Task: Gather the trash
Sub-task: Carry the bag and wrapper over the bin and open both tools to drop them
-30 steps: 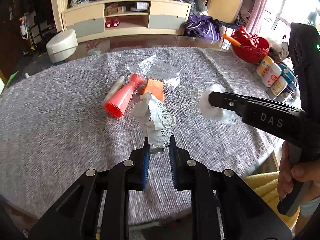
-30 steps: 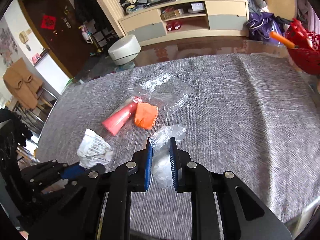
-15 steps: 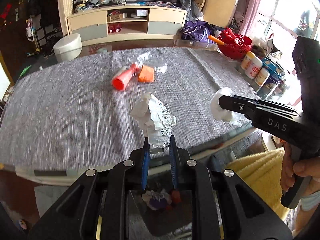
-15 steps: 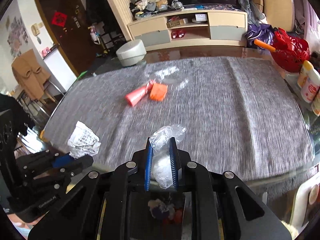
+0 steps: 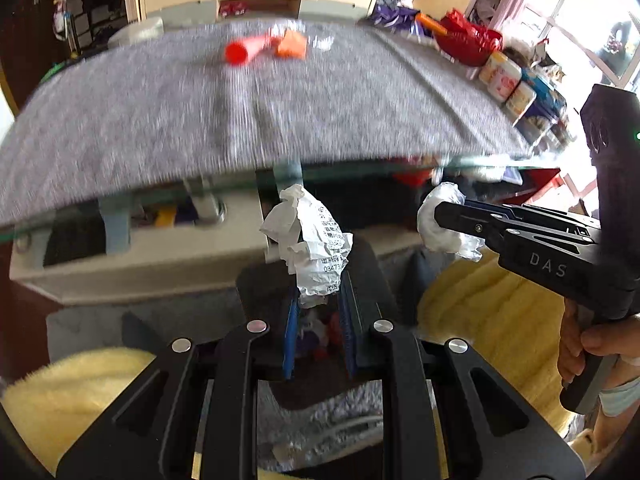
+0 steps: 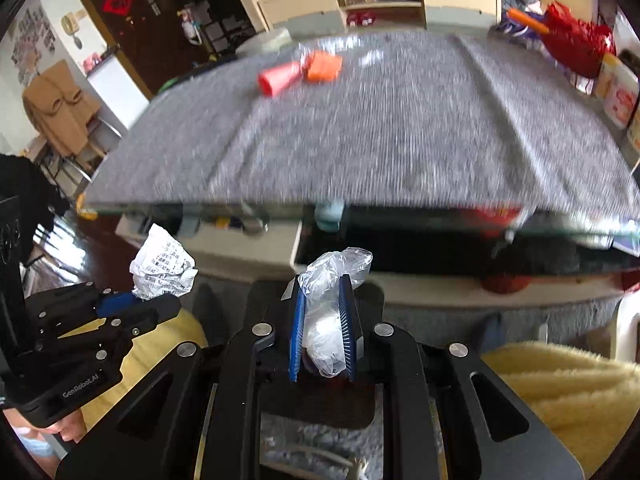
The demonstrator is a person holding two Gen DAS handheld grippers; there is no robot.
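Note:
My left gripper [image 5: 318,300] is shut on a crumpled white printed paper [image 5: 314,244], held in the air below and in front of the table edge. The paper also shows in the right wrist view [image 6: 162,264]. My right gripper [image 6: 322,308] is shut on a crumpled clear plastic bag [image 6: 328,300], which also shows in the left wrist view [image 5: 440,226]. Both grippers hang over a dark bin [image 5: 320,332] on the floor with colourful scraps inside. A red cone-shaped object [image 5: 244,48] and an orange piece [image 5: 294,46] lie far back on the grey table [image 5: 200,120].
Clear plastic wrap [image 6: 360,50] lies beside the orange piece. A red basket [image 5: 468,40] and jars [image 5: 504,80] stand at the table's right edge. Yellow fluffy cushions [image 6: 560,384] flank the bin. A low shelf [image 5: 140,248] sits under the glass tabletop.
Both grippers have pulled back off the table and dropped below its front edge, over the bin, each still holding its trash. The table items have receded.

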